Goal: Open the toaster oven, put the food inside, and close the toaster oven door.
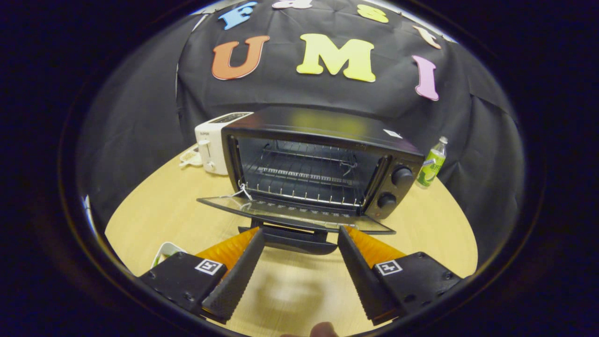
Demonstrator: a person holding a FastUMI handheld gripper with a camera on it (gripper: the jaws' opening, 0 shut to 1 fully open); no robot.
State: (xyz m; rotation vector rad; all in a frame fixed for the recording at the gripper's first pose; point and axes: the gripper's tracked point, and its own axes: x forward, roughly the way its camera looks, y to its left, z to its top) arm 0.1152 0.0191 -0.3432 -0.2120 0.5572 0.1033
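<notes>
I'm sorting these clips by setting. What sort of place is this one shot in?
Most likely a staged recording booth set up as a kitchen counter. A black toaster oven with its door open, a white toaster and a bottle sit on a wooden table against draped black cloth. The gripper fingers are open.

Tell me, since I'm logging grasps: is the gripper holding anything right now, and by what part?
Nothing is held. The gripper is open, its fingers spread with bare table between them, just short of the toaster oven's lowered door.
</notes>
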